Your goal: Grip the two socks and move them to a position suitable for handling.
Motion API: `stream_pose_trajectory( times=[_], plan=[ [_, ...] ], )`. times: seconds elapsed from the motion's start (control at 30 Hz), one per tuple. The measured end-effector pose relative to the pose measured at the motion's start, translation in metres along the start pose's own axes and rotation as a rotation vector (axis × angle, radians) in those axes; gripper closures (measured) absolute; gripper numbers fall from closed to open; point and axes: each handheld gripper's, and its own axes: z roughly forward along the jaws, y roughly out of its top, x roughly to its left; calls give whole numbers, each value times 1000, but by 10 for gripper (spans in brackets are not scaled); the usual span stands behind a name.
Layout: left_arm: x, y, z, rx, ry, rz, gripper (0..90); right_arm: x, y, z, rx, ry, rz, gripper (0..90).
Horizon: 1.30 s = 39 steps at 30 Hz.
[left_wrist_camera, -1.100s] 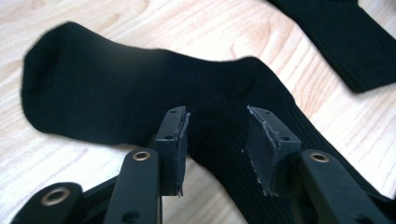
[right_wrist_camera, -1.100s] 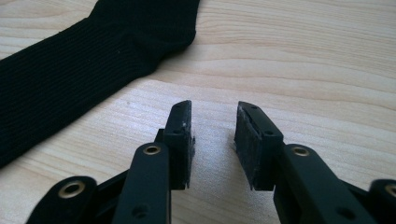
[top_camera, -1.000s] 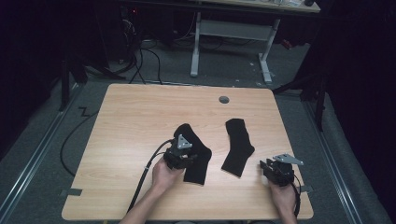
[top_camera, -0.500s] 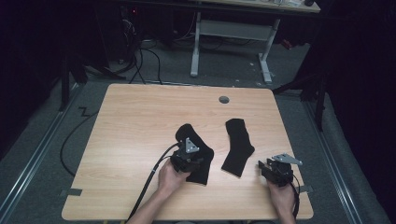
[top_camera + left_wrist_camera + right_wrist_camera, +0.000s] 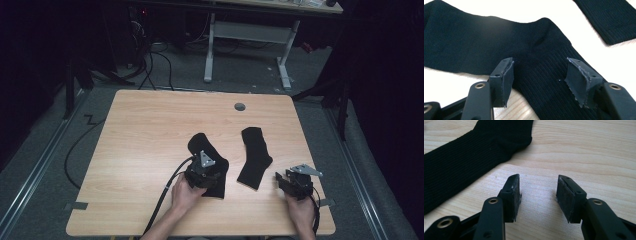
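Observation:
Two black socks lie flat on the wooden table (image 5: 150,130). My left gripper (image 5: 209,167) hovers low over the ribbed leg of the left sock (image 5: 202,145). Its jaws have just been opening. In the left gripper view the left gripper (image 5: 539,72) stands open, with the left sock (image 5: 499,42) lying under and between the pads, which do not press on it. The right sock (image 5: 255,155) lies apart; its cuff (image 5: 609,17) shows at top right. My right gripper (image 5: 279,181) (image 5: 539,192) is open over bare wood, jaws just widened, with the right sock (image 5: 471,155) off to its left.
A grey round grommet (image 5: 240,106) sits near the table's far edge. The left gripper's cable (image 5: 162,200) trails off the near edge. A tape strip (image 5: 76,205) marks the near left corner. White desk legs (image 5: 210,50) stand on the floor beyond.
My left gripper has shifted slightly right along the left sock and its jaws have spread. The right gripper kept its place while its jaws widened.

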Motion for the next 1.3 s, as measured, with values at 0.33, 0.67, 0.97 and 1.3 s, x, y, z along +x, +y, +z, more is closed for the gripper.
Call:
stream_pose_trajectory(
  times=[0.33,0.67,0.97,1.3],
  plan=[
    [7,0,-3,-30,-9,-36,368,0,0,0,1,3,1,522],
    [19,-1,-16,-60,20,-50,367,0,0,0,2,6,-1,506],
    [32,-8,-23,-69,43,-77,369,0,0,1,4,8,-3,495],
    [52,-17,-38,-85,72,-124,369,1,0,1,4,10,-5,488]
  ],
)
